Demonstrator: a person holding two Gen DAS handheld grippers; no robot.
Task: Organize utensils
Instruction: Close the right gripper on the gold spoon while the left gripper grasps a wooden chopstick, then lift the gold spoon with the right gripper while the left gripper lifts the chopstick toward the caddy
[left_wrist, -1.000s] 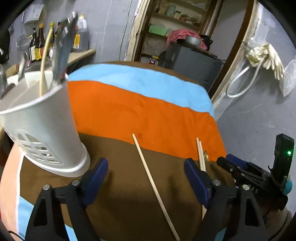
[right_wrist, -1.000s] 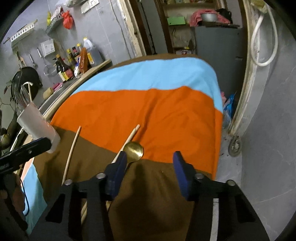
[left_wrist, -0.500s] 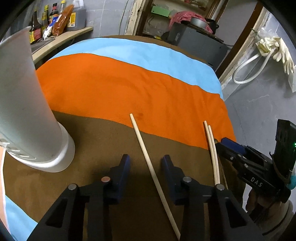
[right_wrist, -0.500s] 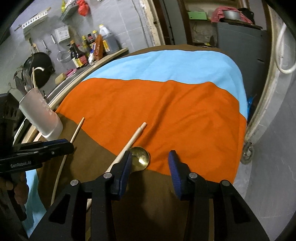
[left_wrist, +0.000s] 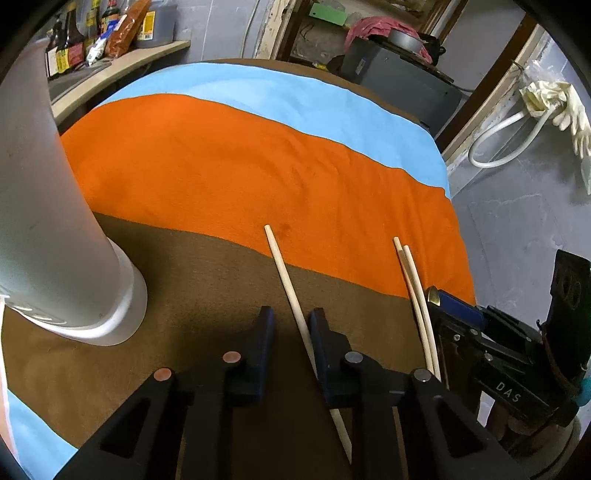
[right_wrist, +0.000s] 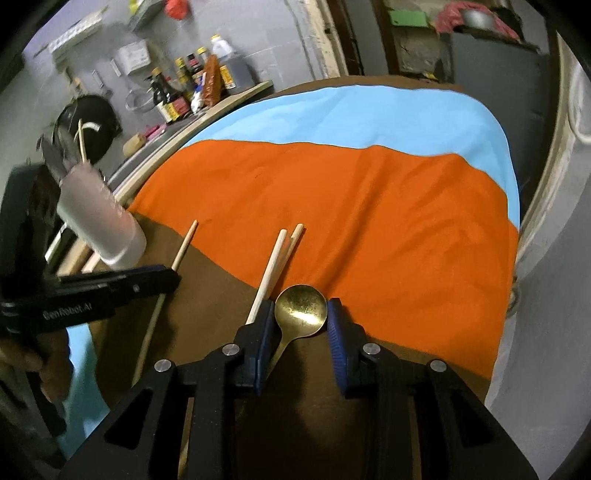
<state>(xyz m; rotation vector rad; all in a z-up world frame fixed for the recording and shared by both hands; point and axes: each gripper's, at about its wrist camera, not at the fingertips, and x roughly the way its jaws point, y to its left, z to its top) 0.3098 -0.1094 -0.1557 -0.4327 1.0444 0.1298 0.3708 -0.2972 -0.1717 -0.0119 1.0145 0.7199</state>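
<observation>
The left gripper is closing around a thin pale wooden chopstick lying on the desk (pads not yet pressing); the tall white plastic utensil holder stands nearby, presumably its destination. The right gripper is closing astride a small brass spoon, its bowl flanked for lifting.

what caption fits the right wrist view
Right hand-held gripper closing around a brass spoon beside two chopsticks on striped cloth.

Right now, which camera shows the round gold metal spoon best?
The right wrist view: the round gold metal spoon lies on the brown band of the cloth, its whole bowl visible between the closing jaws of the right hand-held gripper. The left wrist view shows only a gold sliver beside that hand-held gripper.
</observation>
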